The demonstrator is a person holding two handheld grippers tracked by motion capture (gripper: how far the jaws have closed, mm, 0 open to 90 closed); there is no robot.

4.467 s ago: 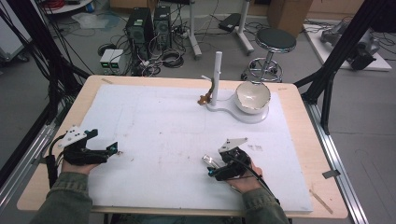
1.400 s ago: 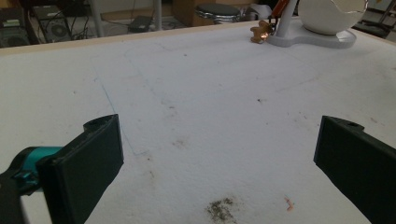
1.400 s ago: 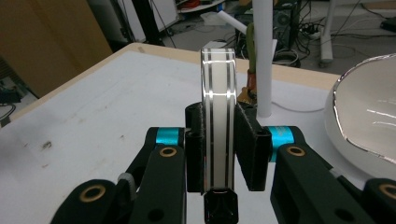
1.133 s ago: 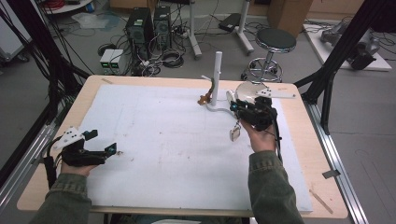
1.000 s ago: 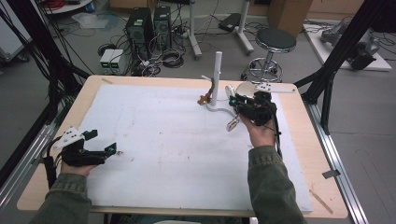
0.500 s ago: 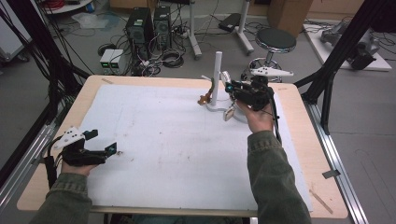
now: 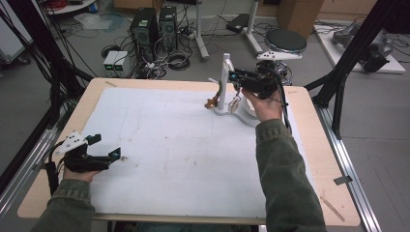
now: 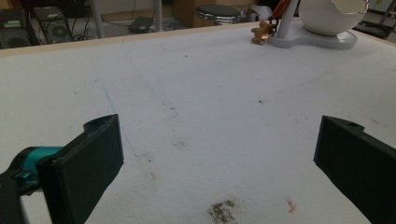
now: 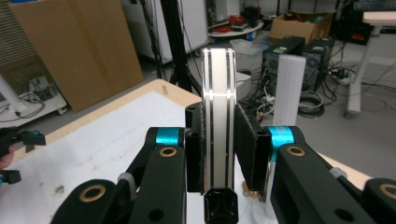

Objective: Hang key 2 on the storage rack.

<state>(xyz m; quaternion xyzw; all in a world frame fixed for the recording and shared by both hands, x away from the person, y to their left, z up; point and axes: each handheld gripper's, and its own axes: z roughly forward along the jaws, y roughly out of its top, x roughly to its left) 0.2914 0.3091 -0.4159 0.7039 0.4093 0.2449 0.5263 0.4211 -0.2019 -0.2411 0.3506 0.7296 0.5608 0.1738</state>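
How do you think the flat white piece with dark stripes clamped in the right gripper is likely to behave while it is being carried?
The striped piece probably stays stiff: it stands straight above the right gripper, without sagging. It looks thin, so likely light. Its glossy face may be slippery, though the pads press both flat sides, which should resist twisting.

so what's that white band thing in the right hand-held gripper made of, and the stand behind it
The band clamped in the right hand-held gripper looks like glossy plastic or glazed ceramic: white with dark stripes and a bright glare line. Which one is unclear. The stand looks like matte white plastic, with a ridged post and no shine.
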